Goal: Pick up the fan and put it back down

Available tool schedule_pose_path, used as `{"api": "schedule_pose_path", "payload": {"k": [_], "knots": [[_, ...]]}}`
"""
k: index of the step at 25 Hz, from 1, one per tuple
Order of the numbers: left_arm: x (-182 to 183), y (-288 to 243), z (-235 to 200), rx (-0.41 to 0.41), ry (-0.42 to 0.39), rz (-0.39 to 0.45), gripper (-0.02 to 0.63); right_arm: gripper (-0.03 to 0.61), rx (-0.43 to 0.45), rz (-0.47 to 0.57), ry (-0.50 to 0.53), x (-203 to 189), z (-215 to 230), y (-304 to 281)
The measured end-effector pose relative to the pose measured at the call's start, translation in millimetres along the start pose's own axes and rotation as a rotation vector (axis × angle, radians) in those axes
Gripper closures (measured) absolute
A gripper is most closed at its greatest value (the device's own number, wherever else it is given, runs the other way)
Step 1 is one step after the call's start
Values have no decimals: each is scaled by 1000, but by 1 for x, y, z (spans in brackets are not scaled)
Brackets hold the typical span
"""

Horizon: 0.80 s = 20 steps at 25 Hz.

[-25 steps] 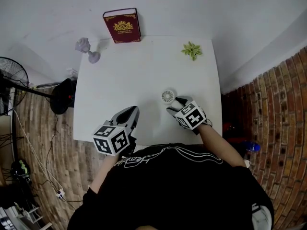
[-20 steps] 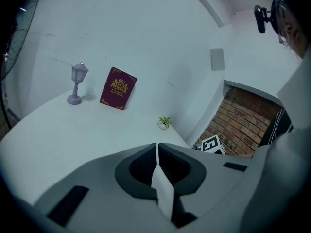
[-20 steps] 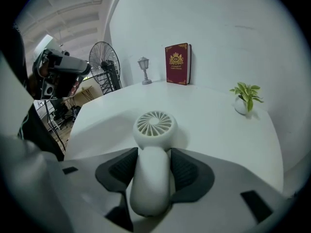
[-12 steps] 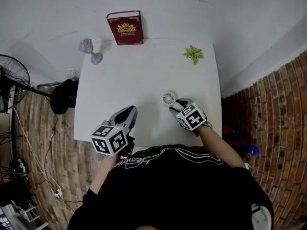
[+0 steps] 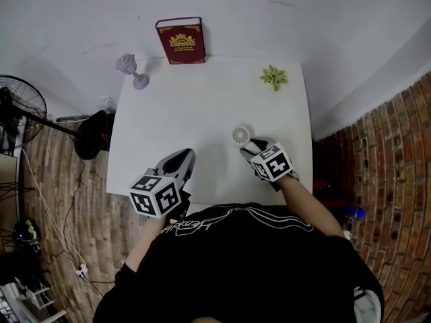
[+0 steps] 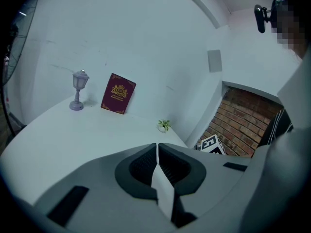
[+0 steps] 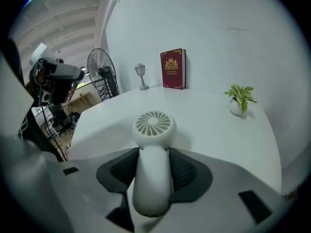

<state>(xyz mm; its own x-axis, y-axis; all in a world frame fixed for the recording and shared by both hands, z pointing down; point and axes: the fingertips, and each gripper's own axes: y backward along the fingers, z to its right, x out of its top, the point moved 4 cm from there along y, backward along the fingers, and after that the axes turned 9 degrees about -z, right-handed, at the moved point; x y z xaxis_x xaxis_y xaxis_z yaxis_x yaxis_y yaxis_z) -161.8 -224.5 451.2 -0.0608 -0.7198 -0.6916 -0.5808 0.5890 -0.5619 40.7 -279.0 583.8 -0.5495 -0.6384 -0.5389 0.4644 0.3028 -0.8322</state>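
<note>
A small white hand fan [image 5: 240, 135] lies on the white table [image 5: 202, 106], toward its front right, with the round grille facing up. My right gripper [image 5: 248, 145] comes at it from the near side. In the right gripper view the fan's grille [image 7: 154, 124] sticks out past the jaws, and the dark pads [image 7: 122, 168] press on both sides of the handle [image 7: 151, 178]: the right gripper [image 7: 154, 161] is shut on it. My left gripper [image 5: 183, 157] hovers at the table's front left, shut [image 6: 157, 149] with nothing between its jaws.
A dark red book [image 5: 180, 40] stands at the table's back edge, with a small lilac lamp [image 5: 131, 69] at the back left corner and a little potted plant [image 5: 273, 77] at the back right. A black floor fan [image 5: 20, 110] stands left of the table. A brick wall is on the right.
The head view has drifted a little, so the table sits slightly further right in frame. Both grippers and the fan keep their places on the table.
</note>
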Motion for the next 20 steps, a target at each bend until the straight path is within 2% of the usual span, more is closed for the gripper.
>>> {"api": "schedule_pose_path", "payload": {"k": [12, 20], "knots": [[-10, 18, 21, -11, -17, 7, 575, 387, -1, 179, -46, 16, -21, 64], [-24, 33, 42, -30, -39, 9, 575, 387, 50, 340, -79, 16, -49, 118]]}}
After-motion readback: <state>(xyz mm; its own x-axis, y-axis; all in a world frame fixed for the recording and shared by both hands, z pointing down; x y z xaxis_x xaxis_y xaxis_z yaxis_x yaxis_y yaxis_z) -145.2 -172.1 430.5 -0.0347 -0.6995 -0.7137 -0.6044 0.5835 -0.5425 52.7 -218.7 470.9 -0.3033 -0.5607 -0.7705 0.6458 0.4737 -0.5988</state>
